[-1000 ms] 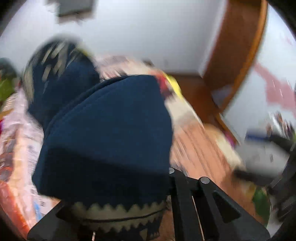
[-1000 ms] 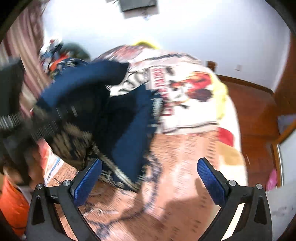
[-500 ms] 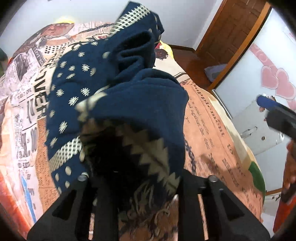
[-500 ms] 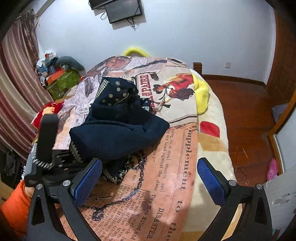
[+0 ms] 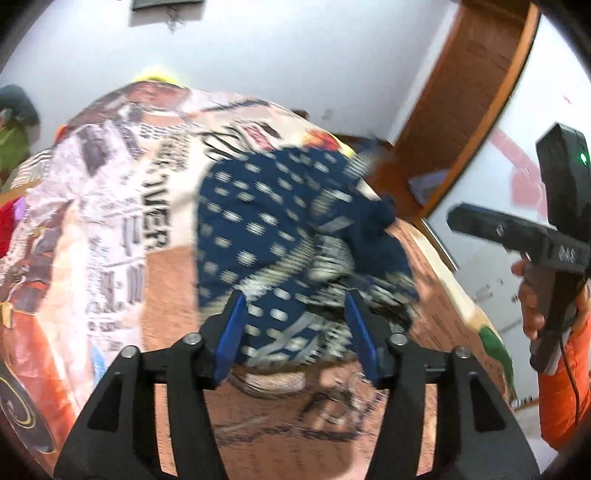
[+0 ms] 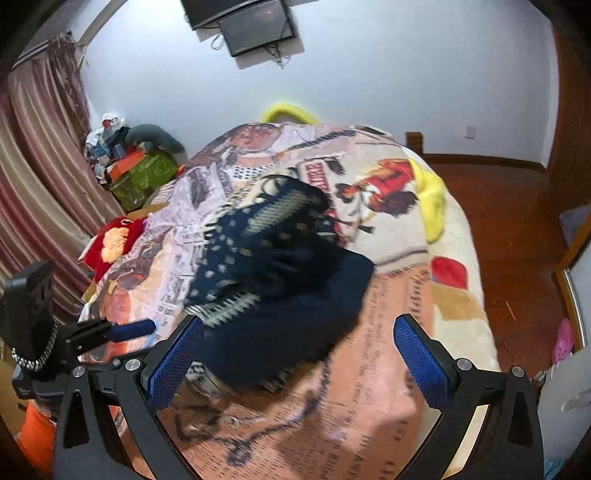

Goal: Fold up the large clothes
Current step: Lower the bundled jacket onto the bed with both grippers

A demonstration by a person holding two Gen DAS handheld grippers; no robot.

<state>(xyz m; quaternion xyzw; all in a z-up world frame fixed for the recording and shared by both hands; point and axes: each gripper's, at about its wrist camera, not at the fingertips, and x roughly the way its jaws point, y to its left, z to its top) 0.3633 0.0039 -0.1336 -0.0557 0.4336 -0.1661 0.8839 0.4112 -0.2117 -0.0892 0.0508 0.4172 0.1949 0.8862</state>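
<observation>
At the lower centre of the left wrist view the left gripper (image 5: 295, 332) is opening its fingers, apparently clear of the navy sweater (image 5: 291, 236) heaped mid-frame on the bed (image 5: 110, 221). The right gripper (image 6: 299, 354) gapes empty. Spread the heap flat before creasing.

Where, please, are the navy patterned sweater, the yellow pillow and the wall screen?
navy patterned sweater (image 6: 280, 280), right wrist view, dark middle fold.
yellow pillow (image 6: 434, 201), right wrist view, part at the bed's edge.
wall screen (image 6: 255, 29), right wrist view, its dark panel.
</observation>
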